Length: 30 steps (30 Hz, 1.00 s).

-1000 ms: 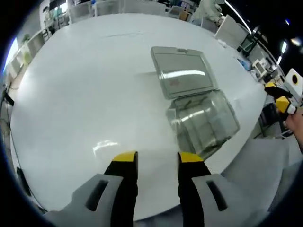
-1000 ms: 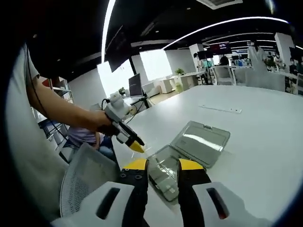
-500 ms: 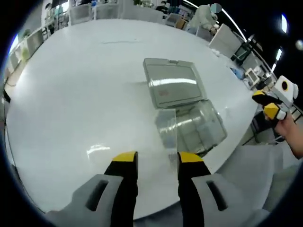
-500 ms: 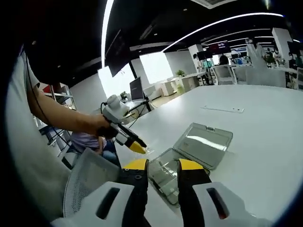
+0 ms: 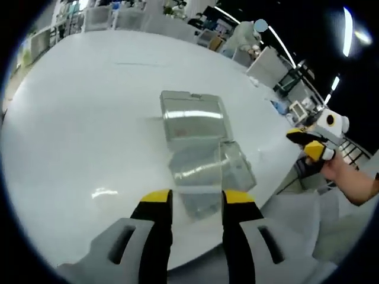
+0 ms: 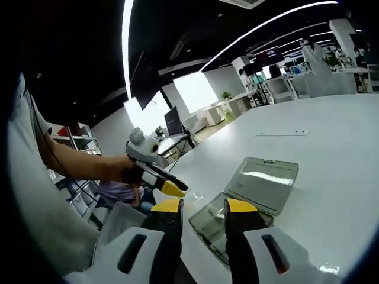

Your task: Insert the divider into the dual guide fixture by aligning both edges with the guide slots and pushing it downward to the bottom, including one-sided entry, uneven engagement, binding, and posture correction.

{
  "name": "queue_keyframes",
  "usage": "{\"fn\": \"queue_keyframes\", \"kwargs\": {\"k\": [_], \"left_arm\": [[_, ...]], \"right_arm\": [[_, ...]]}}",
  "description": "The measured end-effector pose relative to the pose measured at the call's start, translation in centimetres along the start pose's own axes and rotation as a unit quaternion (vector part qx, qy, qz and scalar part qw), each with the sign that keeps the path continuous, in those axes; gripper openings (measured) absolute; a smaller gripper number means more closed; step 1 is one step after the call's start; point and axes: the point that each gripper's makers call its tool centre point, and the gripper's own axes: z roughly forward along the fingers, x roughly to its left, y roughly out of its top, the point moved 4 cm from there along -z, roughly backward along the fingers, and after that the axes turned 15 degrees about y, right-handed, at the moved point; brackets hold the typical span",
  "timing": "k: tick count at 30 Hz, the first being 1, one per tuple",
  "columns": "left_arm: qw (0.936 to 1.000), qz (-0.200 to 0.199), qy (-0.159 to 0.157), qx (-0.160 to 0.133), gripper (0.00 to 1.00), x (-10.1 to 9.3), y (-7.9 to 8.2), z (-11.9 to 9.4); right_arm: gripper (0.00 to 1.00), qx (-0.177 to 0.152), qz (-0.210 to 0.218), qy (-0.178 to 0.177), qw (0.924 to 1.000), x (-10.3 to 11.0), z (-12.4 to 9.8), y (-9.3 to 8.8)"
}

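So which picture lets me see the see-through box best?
The left gripper view. There the clear box lies whole on the white table, seen from above, its lid folded open behind it. In the right gripper view the box is seen from low down, and the right gripper covers part of it.

Your left tongs (image 5: pixel 194 198) are open and hold nothing. Your right tongs (image 6: pixel 203 206) are open and hold nothing too. Your hand (image 6: pixel 121 171) grips the left tongs, arm stretched out.
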Motion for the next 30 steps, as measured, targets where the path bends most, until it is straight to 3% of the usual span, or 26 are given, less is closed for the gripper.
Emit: {"fn": "queue_keyframes", "kwargs": {"k": [15,30], "left_arm": [[0.9976,-0.016,-0.067,-0.014,0.3,-3.3,0.9,-0.9],[0.9894,-0.025,-0.142,-0.019,0.3,-6.5,1.5,-1.9]], "right_arm": [[0.33,-0.044,0.065,0.065,0.9948,0.6,1.2,0.7],[0.39,-0.063,0.106,0.123,0.9847,1.8,2.2,1.5]]}}
